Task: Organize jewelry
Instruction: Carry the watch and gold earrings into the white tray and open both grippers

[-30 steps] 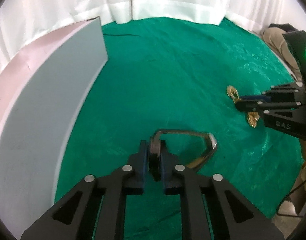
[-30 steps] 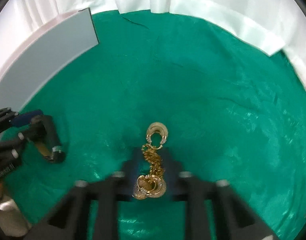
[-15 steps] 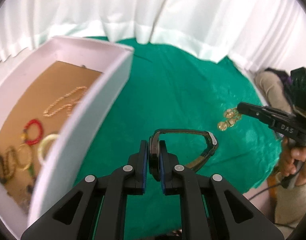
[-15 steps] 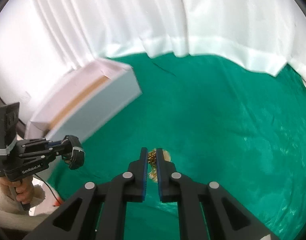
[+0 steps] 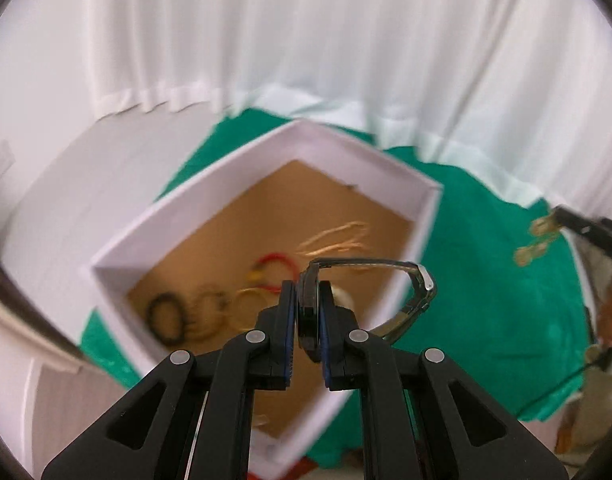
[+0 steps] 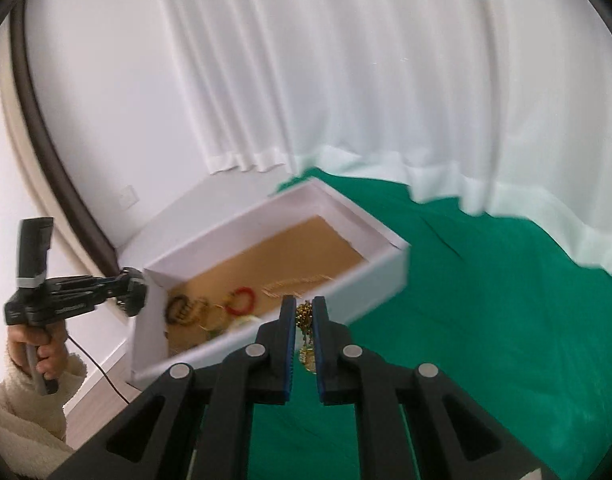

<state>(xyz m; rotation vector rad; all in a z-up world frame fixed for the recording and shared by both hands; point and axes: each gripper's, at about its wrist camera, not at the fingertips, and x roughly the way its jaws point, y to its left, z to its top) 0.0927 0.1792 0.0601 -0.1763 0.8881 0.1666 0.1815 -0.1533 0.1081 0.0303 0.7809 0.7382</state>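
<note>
While both grippers are raised above the green cloth (image 6: 486, 320), the left gripper (image 5: 308, 304) is clamped on a wristwatch (image 5: 309, 316), 2 fingers pinching the watch case edge-on. Watch strap (image 5: 420, 292) loops out to the right of the fingers, hanging free. Left gripper points down and forward at the open white box (image 5: 210, 208), and the watch shows in front of the box's brown floor. In the right wrist view the left gripper (image 6: 132, 294) sits just beside the box's near-left corner, held pistol-style by a hand (image 6: 34, 344) in a cream fleece sleeve, cable trailing below.

Right gripper (image 6: 304, 316) is nearly closed on gold chain earrings (image 6: 306, 332), which dangle down between the fingers. It is aimed toward the box's long side, over the cloth. From the left view, the right gripper (image 5: 562, 216) comes in from the right edge with the earrings (image 5: 536, 240) hanging off its tip.

Inside the box: red bracelet (image 6: 240, 300), black bead bracelet (image 5: 166, 316), gold chain (image 6: 298, 284), a few blurred rings or bangles. White curtain (image 6: 346, 80) behind.
</note>
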